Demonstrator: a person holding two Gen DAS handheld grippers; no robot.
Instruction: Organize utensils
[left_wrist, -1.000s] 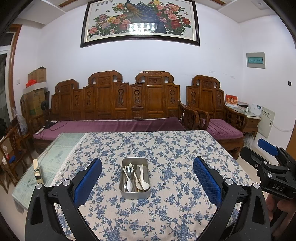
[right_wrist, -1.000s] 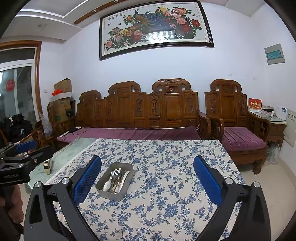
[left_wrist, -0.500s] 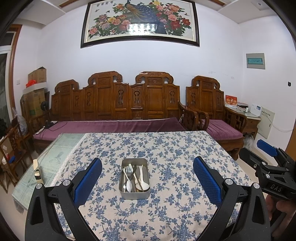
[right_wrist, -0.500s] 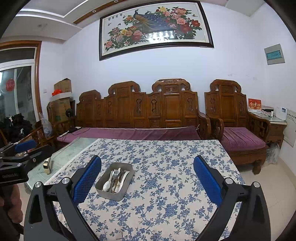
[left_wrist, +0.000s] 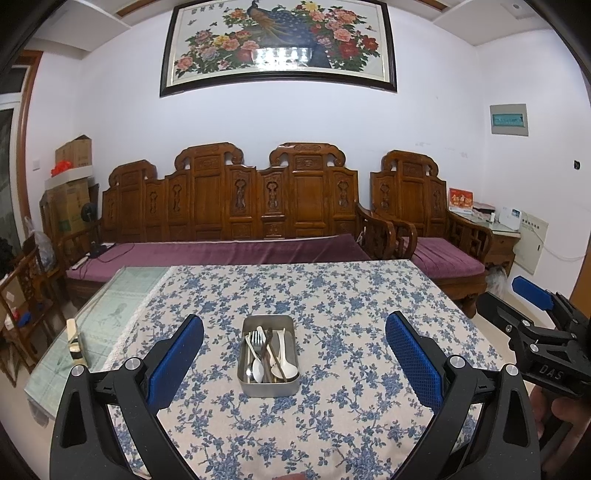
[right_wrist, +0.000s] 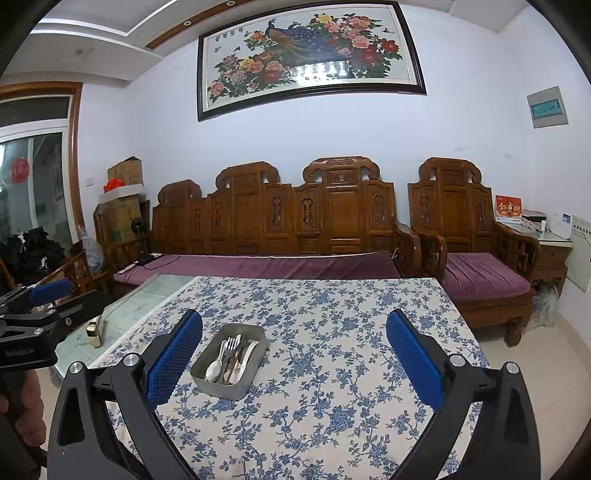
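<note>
1. Tin (left_wrist: 268, 354) on the flowered cloth (left_wrist: 332, 295), mid-table, nearer the front edge than the back; steel, open-topped, rectangular.
2. Inside the tin: fork (left_wrist: 257, 338), metal spoon (left_wrist: 257, 365), white spoon (left_wrist: 283, 365), dark sticks, likely chopsticks (left_wrist: 272, 350). All loose in one heap, handles mostly toward the back edge, crossing one another.
3. Same heap in the right wrist view (right_wrist: 232, 356): mixed, no sorting by kind visible.
4. No utensil lying on the cloth outside the tin. No second tray or divider seen.
5. Progress, judged: all pieces gathered in the tin, so either collecting is done or sorting not begun; cannot tell which from this alone. Nothing in hand, no step under way.
6. Left gripper (left_wrist: 293, 363): jaws wide apart, blue pads (left_wrist: 177, 356) flanking the tin in view but well short of it, above the front edge; empty, touching nothing.
7. Right gripper (right_wrist: 293, 363): jaws equally wide, empty, clear of the cloth; tin left of its centre line, beside the left pad (right_wrist: 173, 360) in view.
8. Each gripper visible at the margin of the other's view, off the table's side edges.
9. Beyond the cloth: bare glass strip along the left edge with a small block (left_wrist: 75, 341) standing on it. Carved bench (left_wrist: 236, 206) behind the back edge.
</note>
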